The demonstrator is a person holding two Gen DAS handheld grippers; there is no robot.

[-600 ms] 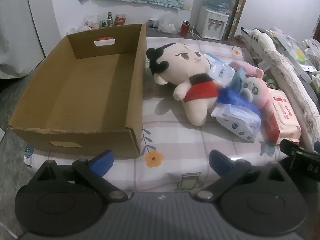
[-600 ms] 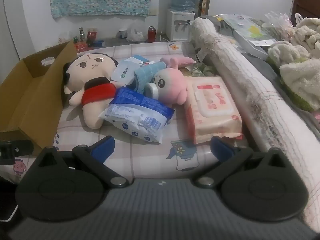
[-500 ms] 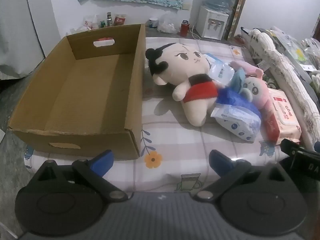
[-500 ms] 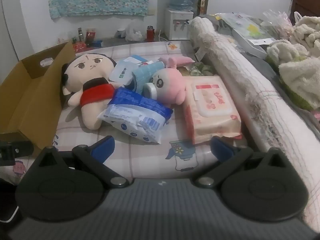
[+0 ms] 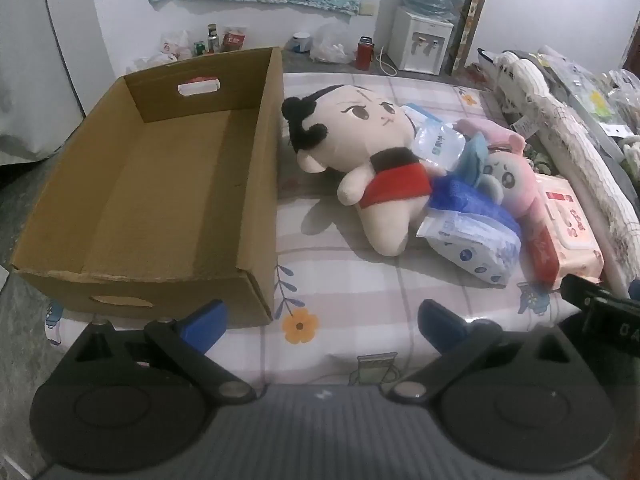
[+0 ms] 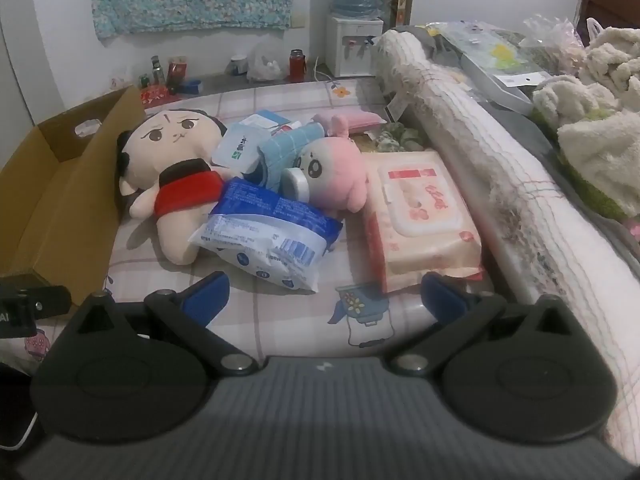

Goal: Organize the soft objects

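Observation:
An empty cardboard box (image 5: 256, 184) stands at the left of the patterned bed cover (image 5: 344, 280); it also shows in the right wrist view (image 6: 60, 208). Right of it lies a doll in red (image 5: 372, 148) (image 6: 176, 160), a pink plush (image 5: 512, 176) (image 6: 340, 172), a blue-white tissue pack (image 5: 472, 236) (image 6: 264, 236), a pink wipes pack (image 5: 568, 228) (image 6: 420, 216) and a light blue towel (image 6: 288, 148). My left gripper (image 5: 320, 324) is open and empty near the box's front corner. My right gripper (image 6: 324, 296) is open and empty in front of the tissue and wipes packs.
A rolled white blanket (image 6: 480, 160) runs along the right of the pile, with fluffy bedding (image 6: 592, 120) beyond it. A water dispenser (image 5: 420, 36), bottles and bags stand on the floor by the far wall.
Both grippers have drifted slightly; the scene has shifted a little in both views. Nothing was taken hold of or moved.

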